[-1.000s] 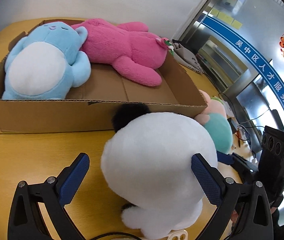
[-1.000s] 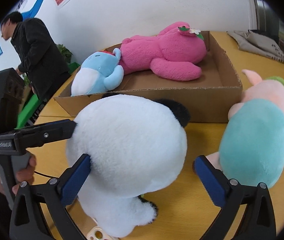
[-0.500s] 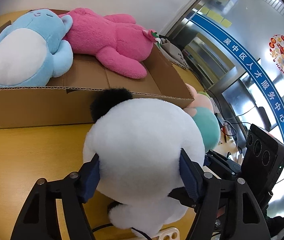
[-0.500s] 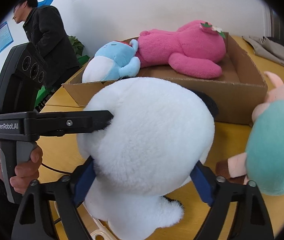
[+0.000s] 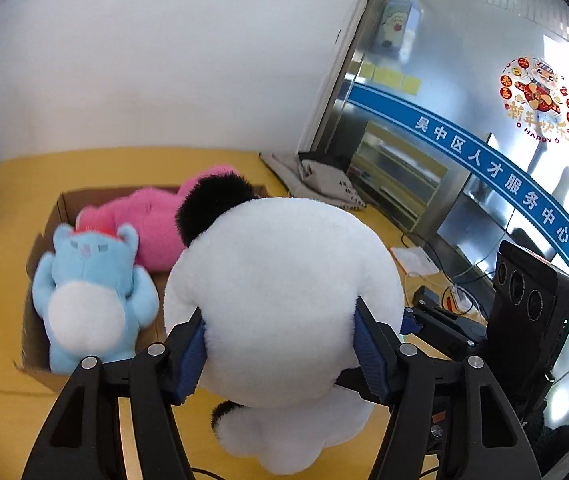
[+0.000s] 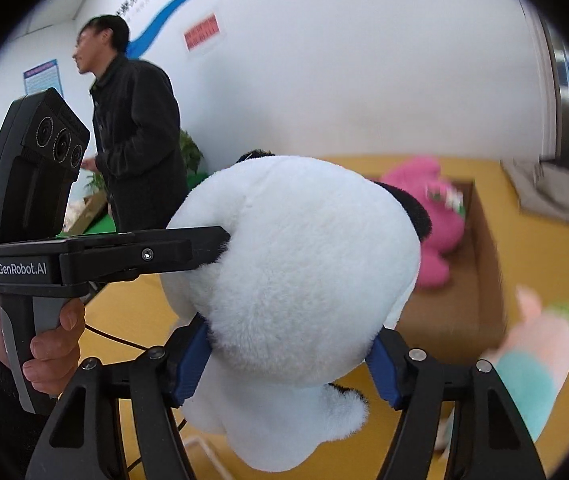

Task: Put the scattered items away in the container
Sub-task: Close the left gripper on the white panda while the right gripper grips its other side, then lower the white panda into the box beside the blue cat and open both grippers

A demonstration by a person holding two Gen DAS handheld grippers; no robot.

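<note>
White walls and a glass front stood behind the yellow tabletop (image 5: pixel 12 400). Both pairs of tongs, left tongs (image 5: pixel 280 344) and right tongs (image 6: pixel 288 360), were closing, pinching one white panda plush (image 5: pixel 280 292) from two sides at frame centre, clear of the tabletop. It looked light, soft and bulky, dented under the pads, so a hold across its round body suited it. One cardboard box (image 5: pixel 32 348) at lower left held two toys: a blue plush (image 5: pixel 88 296) and a pink plush (image 5: pixel 152 224). One teal-and-pink plush (image 6: pixel 532 364) lay outside.
</note>
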